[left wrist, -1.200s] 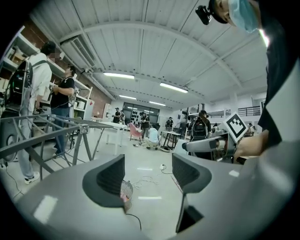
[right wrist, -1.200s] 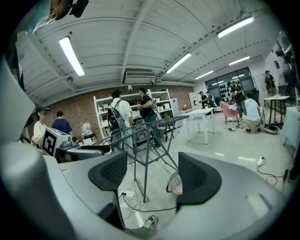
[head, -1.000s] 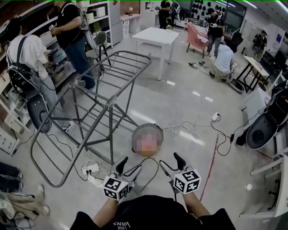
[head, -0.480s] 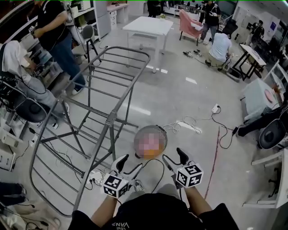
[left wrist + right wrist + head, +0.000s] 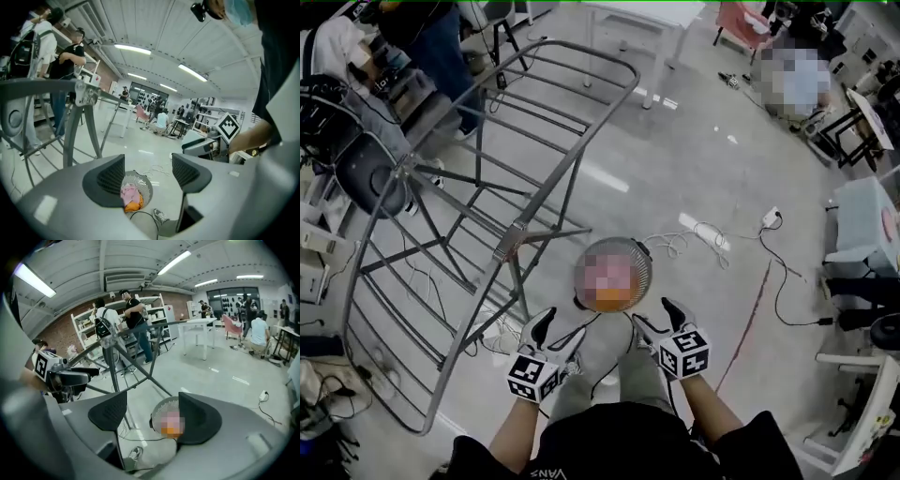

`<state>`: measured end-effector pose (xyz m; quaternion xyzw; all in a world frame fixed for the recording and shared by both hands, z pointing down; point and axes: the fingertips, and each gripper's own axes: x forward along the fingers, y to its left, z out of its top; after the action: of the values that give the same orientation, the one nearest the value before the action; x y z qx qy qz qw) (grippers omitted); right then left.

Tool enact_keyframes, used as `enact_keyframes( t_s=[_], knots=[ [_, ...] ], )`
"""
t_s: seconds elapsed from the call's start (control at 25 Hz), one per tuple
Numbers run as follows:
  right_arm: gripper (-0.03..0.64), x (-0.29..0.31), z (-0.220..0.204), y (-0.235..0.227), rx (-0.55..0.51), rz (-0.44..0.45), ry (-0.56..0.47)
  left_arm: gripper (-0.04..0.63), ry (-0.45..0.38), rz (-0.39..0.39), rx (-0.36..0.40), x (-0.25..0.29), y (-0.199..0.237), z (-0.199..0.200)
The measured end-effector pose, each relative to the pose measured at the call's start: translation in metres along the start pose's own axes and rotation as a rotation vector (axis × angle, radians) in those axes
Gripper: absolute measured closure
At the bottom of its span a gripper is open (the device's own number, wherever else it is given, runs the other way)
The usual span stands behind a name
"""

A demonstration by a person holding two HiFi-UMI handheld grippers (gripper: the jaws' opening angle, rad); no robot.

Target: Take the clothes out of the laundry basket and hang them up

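Two open grippers held above a laundry basket [image 5: 623, 246] beside a drying rack [image 5: 508, 242].
The left gripper [image 5: 556, 333] and right gripper [image 5: 658, 321] are side by side, jaws apart and empty, just short of the round mesh basket standing on the floor [image 5: 703, 178]. Pink and orange clothes [image 5: 129, 197] lie inside it. The grey rack stands to the left, one bar ending close to the basket's rim. Bare floor opens to the right and beyond, crossed by loose white cables [image 5: 698, 234].
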<state>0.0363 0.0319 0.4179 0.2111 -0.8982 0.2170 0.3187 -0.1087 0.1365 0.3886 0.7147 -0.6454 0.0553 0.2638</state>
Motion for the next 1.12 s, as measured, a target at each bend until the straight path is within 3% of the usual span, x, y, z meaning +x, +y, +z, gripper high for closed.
enact_keyframes(
  t_s=[0.24, 0.4, 0.8, 1.12],
  knots=[
    [0.282, 0.089, -0.042, -0.048, -0.106, 0.098, 0.188, 0.302, 0.034, 0.099, -0.094, 0.053, 0.027, -0.043],
    [0.283, 0.153, -0.088, -0.073, -0.13, 0.135, 0.276, 0.302, 0.105, 0.097, -0.067, 0.102, 0.047, -0.094],
    [0.288, 0.226, -0.186, -0.111, 0.008, 0.162, 0.302, 0.302, 0.301, 0.008, -0.043, 0.246, 0.094, -0.225],
    [0.291, 0.253, -0.219, -0.146, 0.066, 0.172, 0.239, 0.304, 0.426, -0.042, 0.024, 0.36, 0.122, -0.299]
  ],
)
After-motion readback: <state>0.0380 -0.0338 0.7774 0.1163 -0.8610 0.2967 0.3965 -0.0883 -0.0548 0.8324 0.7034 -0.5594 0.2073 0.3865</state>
